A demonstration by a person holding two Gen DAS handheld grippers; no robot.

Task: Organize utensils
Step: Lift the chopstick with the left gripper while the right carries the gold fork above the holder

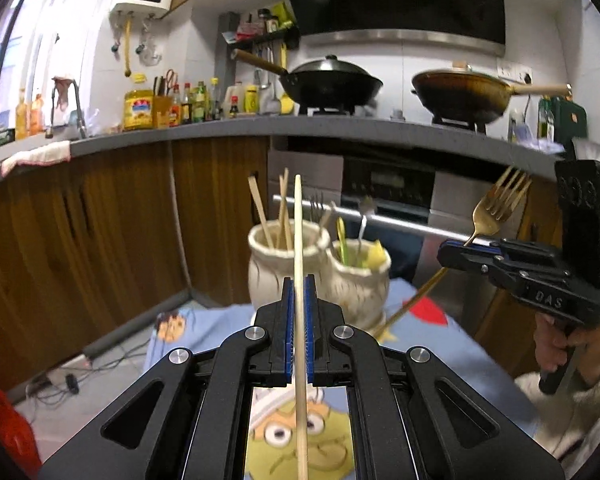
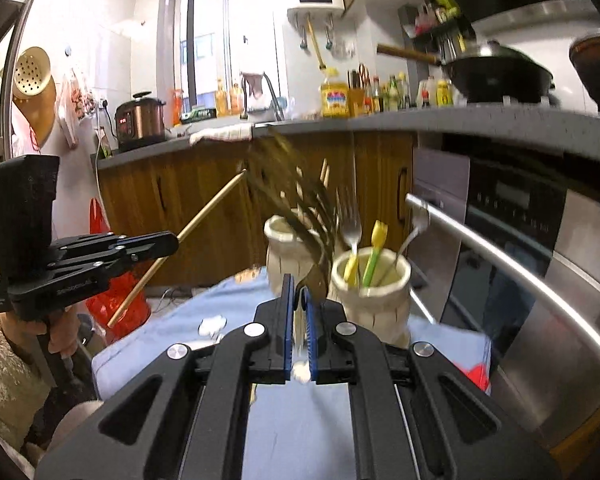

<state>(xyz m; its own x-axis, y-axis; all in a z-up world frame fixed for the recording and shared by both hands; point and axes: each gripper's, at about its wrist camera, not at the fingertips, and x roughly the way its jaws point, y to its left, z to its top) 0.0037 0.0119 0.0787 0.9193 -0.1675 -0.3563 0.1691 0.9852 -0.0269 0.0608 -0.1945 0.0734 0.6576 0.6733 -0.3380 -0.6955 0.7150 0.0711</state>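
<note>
The left claw (image 1: 299,292) is clenched on a single chopstick (image 1: 299,232), held upright at frame centre, aimed at the left jar (image 1: 272,276) holding chopsticks. The right claw (image 2: 300,304) grips a gold fork (image 1: 496,208), blurred in its own view, likely bound for the right jar (image 2: 374,292) of forks on the worktop (image 2: 172,340).

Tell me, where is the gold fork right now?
The gold fork is held in the right gripper, up in the air to the right of the two ceramic holders.
</note>
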